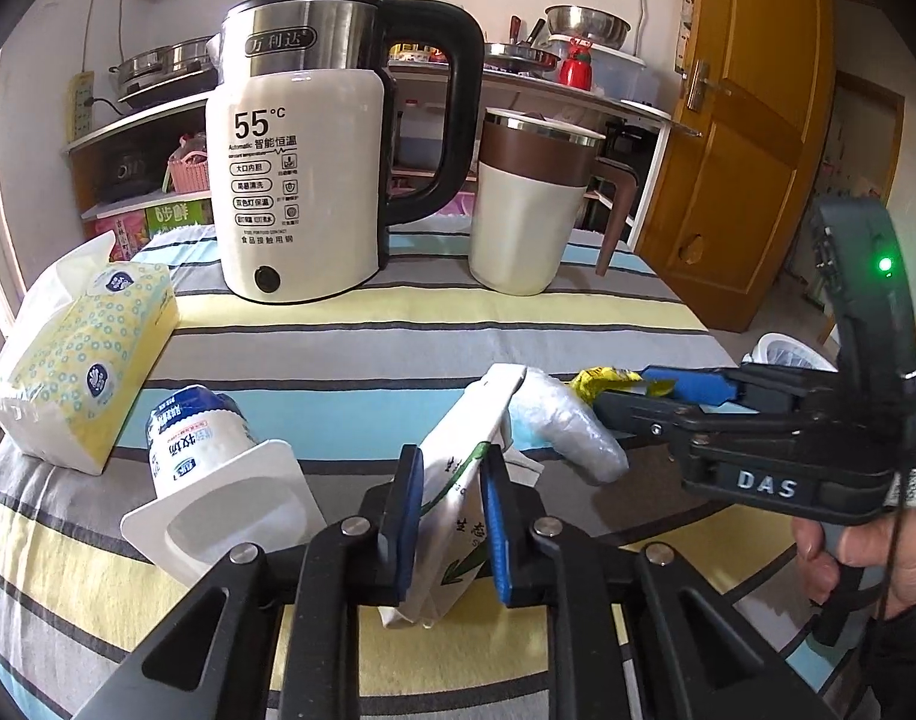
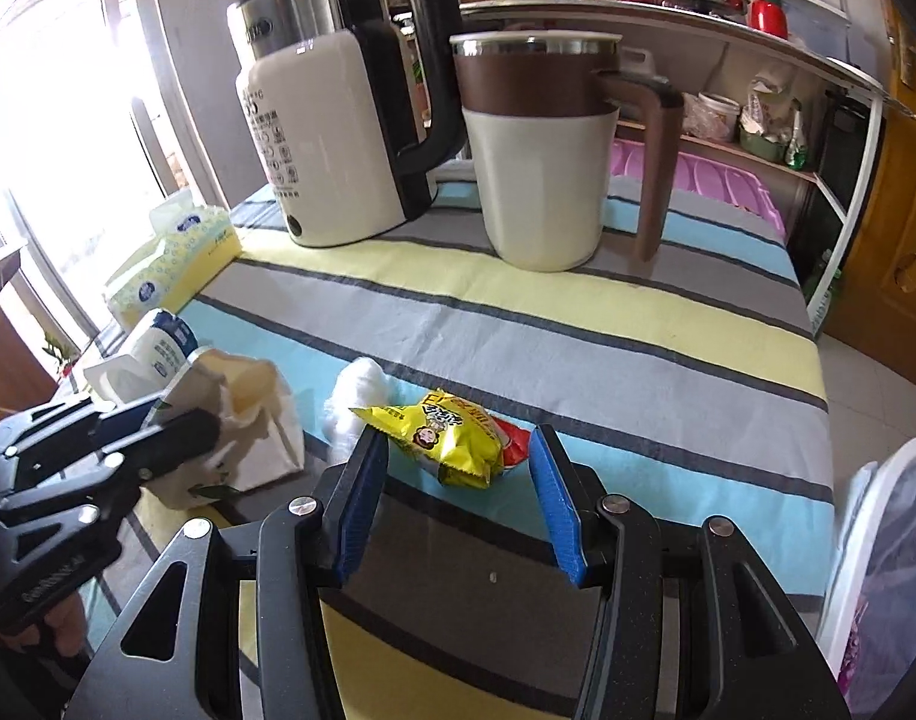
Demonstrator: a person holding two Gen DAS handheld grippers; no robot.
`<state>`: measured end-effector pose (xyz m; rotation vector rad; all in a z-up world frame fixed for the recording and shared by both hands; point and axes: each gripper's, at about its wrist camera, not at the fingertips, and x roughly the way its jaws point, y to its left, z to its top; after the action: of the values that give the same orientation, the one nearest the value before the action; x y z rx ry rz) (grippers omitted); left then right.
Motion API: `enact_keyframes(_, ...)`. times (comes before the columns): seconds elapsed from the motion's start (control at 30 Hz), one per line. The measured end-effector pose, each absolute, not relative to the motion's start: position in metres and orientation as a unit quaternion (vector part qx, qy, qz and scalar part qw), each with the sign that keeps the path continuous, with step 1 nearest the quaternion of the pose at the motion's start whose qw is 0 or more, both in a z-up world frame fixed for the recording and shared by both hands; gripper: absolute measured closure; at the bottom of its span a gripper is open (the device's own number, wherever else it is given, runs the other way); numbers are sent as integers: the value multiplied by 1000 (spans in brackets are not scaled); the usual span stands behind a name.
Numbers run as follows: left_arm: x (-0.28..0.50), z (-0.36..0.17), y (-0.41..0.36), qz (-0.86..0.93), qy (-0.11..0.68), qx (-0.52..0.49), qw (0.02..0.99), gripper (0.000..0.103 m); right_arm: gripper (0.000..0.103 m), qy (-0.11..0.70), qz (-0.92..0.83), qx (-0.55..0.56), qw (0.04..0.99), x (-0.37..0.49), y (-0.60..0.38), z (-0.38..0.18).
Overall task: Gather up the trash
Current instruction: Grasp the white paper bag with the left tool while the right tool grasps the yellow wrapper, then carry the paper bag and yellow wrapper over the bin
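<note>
My left gripper (image 1: pixel 452 519) is shut on a white paper bag with green print (image 1: pixel 458 480), its blue pads pinching the bag's crumpled middle. In the right wrist view that bag (image 2: pixel 260 426) sits in the left gripper (image 2: pixel 179 417) at the left. My right gripper (image 2: pixel 457 450) stands open low over the striped tablecloth (image 2: pixel 578 348). A yellow snack wrapper (image 2: pixel 446 429) lies between its fingertips. The left wrist view shows the same right gripper (image 1: pixel 635 397) from the side, around the wrapper (image 1: pixel 602 381). A crumpled clear plastic piece (image 1: pixel 572 429) lies between the two grippers.
An empty yogurt cup (image 1: pixel 200 456) lies on its side at the left, next to a tissue pack (image 1: pixel 86 348). A kettle (image 1: pixel 296 180) and a lidded mug (image 1: pixel 530 216) stand at the back. A white bin with a liner (image 2: pixel 890 540) stands off the table's right edge.
</note>
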<state>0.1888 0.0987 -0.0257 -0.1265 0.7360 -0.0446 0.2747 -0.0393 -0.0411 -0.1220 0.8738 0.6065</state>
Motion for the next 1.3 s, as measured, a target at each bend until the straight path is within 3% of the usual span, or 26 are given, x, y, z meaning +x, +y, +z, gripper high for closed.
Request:
enact_keyframes(0.07, 188, -26, 99, -22, 359, -64, 931, 84, 74, 418, 291, -58, 859, 275, -39, -42)
enact_keyframes(0.2, 186, -25, 99, -22, 358, -66, 931, 86, 77, 409, 293, -55, 862, 272, -41, -39)
enact_keyframes(0.4, 180, -23, 95, -25, 360, -71, 930, 94, 78, 394, 294, -41, 870, 262, -50, -28)
enact_keyframes(1.3, 141, 13, 16, -94, 341, -58, 934, 95, 78, 361, 241, 21, 901, 171, -154, 4)
